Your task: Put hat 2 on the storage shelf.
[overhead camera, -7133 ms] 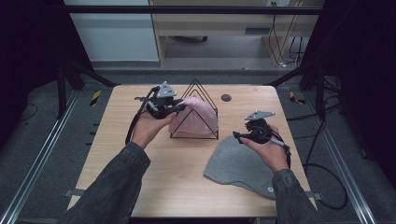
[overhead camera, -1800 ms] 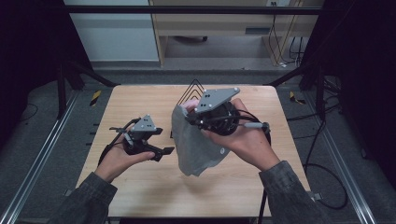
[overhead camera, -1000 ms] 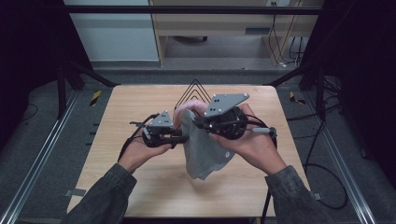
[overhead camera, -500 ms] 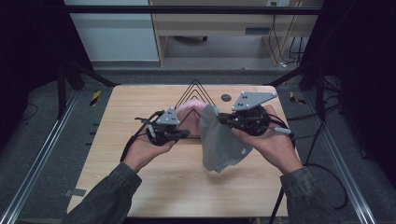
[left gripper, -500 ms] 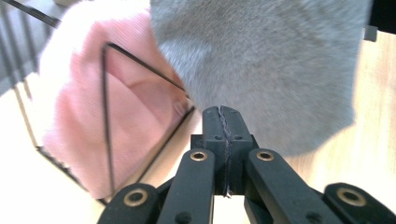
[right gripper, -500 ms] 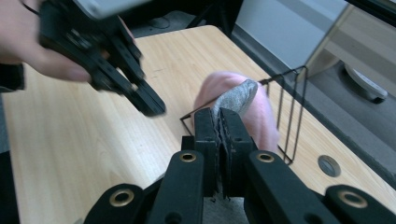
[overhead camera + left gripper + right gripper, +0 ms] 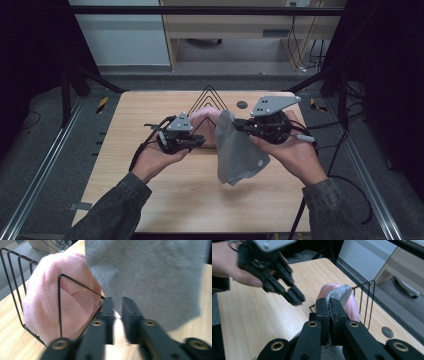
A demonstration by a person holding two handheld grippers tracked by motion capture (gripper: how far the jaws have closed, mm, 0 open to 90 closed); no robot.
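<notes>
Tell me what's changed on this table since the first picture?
The right gripper has picked the grey cloth off the table and dangles it beside the rack. The left gripper, jaws just parting slightly, came toward it. The pink hat stays in the wire rack.

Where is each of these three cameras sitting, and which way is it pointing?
High view: above the table, looking forward and down; both forearms, left gripper, right gripper.
Left gripper view: rides that gripper, looking along its jaws at the grey cloth and pink hat.
Right gripper view: along jaws clamping the cloth, wire rack beyond.
All share cloth and hat.
</notes>
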